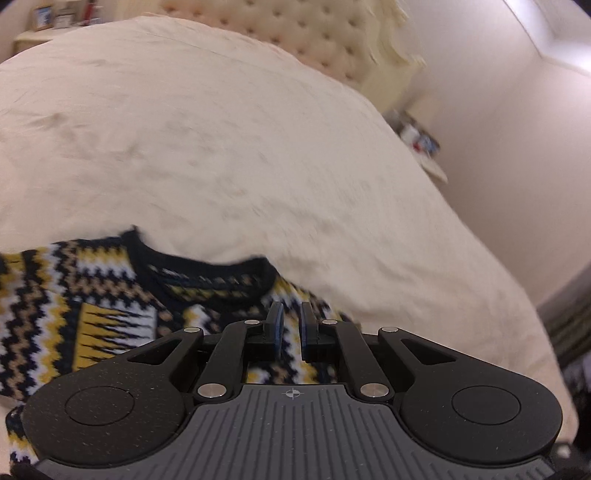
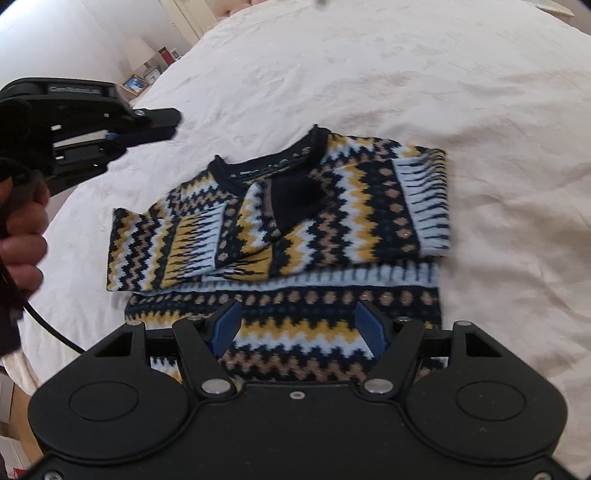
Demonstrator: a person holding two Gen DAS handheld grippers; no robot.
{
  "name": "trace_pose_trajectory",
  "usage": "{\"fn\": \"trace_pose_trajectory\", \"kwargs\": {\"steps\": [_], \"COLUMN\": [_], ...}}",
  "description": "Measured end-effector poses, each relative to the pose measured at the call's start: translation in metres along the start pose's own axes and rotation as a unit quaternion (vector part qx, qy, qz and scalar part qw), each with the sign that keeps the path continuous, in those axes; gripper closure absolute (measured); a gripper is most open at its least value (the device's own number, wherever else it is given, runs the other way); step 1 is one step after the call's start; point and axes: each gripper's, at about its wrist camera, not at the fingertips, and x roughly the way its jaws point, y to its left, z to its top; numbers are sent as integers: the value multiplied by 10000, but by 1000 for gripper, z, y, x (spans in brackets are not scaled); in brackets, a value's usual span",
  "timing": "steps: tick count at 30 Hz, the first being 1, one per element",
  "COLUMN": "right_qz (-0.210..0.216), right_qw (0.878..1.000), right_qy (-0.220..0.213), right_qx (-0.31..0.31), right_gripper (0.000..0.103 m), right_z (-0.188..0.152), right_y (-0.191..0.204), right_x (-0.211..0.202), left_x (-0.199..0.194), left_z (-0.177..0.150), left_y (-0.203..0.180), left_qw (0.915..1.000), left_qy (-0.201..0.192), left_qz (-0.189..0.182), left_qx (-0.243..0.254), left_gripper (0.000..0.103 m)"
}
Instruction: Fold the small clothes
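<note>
A small knitted sweater [image 2: 295, 229] in navy, yellow, tan and pale blue zigzags lies on the cream bedspread [image 2: 406, 92], both sleeves folded in over the chest. My right gripper [image 2: 299, 325] is open and empty, hovering over the sweater's bottom hem. My left gripper [image 1: 290, 325] has its jaws nearly closed with a narrow gap and nothing between them; it hovers above the sweater [image 1: 92, 302] near the dark collar [image 1: 207, 266]. The left gripper also shows in the right wrist view [image 2: 162, 122], raised left of the sweater.
A tufted headboard [image 1: 314, 33] stands at the bed's far end. A bedside table with a lamp, picture frames and small items [image 2: 144, 79] is beyond the bed. Another side table with items [image 1: 417, 136] stands by the wall.
</note>
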Motion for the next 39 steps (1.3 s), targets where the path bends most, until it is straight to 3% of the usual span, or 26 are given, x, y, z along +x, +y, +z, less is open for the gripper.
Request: {"fn": "trace_pose_trajectory", "kwargs": {"steps": [5, 7, 11, 15, 23, 35, 39], "right_qz": [-51, -64, -101, -99, -115, -206, -225], "right_qw": [10000, 9999, 9999, 9998, 9999, 9985, 9974], "right_qy": [4, -5, -45, -52, 58, 365, 557], "right_qx": [78, 112, 132, 138, -30, -341, -390], "right_gripper": [32, 32, 32, 32, 32, 32, 46], "right_z": [3, 7, 20, 37, 74, 110, 114], "right_y": [-9, -12, -15, -13, -5, 1, 1], "right_x": [1, 4, 17, 33, 74, 133, 151], "left_x": [0, 1, -4, -10, -25, 7, 14], "left_z": [-10, -20, -42, -54, -67, -76, -80], "left_y": [-8, -4, 23, 64, 120, 166, 175], "left_qw": [9982, 9969, 9913, 9829, 9706, 9580, 9569], "left_qy": [207, 291, 631, 953, 1205, 1602, 1722], "left_qz": [81, 268, 841, 1468, 2074, 2278, 2205], "left_qx": [549, 679, 791, 579, -176, -686, -778], "left_gripper": [89, 78, 78, 78, 78, 78, 76]}}
